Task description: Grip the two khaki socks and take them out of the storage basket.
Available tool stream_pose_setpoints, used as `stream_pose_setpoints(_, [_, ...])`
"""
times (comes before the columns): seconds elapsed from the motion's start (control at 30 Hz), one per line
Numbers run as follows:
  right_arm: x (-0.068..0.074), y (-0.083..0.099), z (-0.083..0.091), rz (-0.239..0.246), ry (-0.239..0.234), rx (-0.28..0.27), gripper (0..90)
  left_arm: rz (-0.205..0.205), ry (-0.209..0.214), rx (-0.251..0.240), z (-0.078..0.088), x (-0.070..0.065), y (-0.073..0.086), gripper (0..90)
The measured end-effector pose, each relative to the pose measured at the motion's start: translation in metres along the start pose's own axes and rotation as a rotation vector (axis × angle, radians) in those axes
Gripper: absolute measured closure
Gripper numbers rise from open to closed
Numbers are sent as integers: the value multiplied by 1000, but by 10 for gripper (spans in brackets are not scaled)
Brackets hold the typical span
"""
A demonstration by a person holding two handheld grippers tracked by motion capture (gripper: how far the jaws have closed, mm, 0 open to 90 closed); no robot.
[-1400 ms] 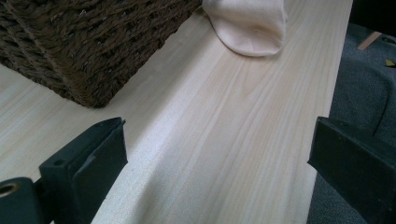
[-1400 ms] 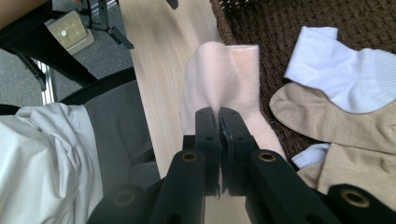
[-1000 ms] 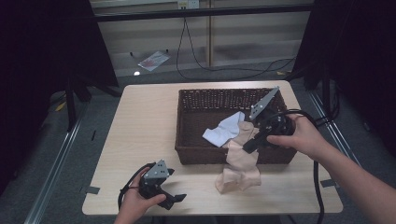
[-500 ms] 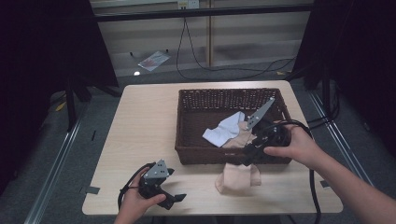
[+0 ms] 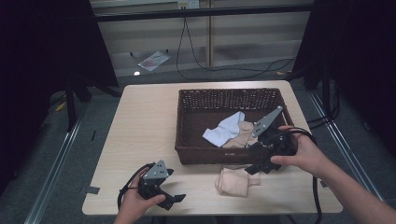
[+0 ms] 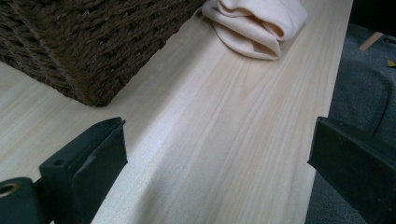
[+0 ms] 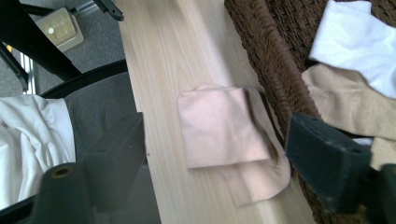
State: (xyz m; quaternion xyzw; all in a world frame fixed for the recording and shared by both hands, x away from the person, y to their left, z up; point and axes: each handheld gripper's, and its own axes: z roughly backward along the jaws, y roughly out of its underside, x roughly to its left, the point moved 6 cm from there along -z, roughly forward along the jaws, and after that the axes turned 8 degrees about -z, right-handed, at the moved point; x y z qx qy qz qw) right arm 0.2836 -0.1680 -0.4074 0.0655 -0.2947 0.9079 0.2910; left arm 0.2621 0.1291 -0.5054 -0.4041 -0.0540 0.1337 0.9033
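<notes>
— Pink sock [image 5: 237,181]: where?
— Flat on the desk [image 5: 144,135], just near of the basket [image 5: 187,140].
— Right tool [image 5: 258,158]?
— Above the sock, jaws just spread wide, nothing between.
— Left tool [image 5: 169,199]?
— Near-left on the desk, spread, empty.

basket [image 5: 201,156]: dark brown, woven all over;
folded sock on the table [image 5: 236,181]: pale peachy pink;
sock in the basket [image 5: 225,131]: white;
other sock in the basket [image 5: 242,138]: tan;
table [image 5: 144,126]: light wood with thin stripes;
jaws: black
</notes>
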Motion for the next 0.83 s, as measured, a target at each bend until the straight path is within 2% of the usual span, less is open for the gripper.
stream_pose_setpoints(0.4, [-8,28,-5,-10,4,-46,143,0,4,5,-2,-1,0,36])
stream_pose_setpoints(0.43, [-8,30,-6,-21,4,-45,141,2,3,0,-2,-1,0,36])
stream_pose_setpoints(0.53, [-10,37,-10,-10,15,-44,132,-1,3,5,-2,-1,0,36])
stream_pose_setpoints(0.57, [-9,40,-11,-29,16,-39,131,-1,4,5,-2,-1,0,36])
stream_pose_setpoints(0.73, [-11,48,-19,-12,33,-37,126,5,5,-7,-2,-1,-1,36])
stream_pose_setpoints(0.83, [-10,51,-21,-28,33,-44,121,-2,0,8,-2,0,-1,36])
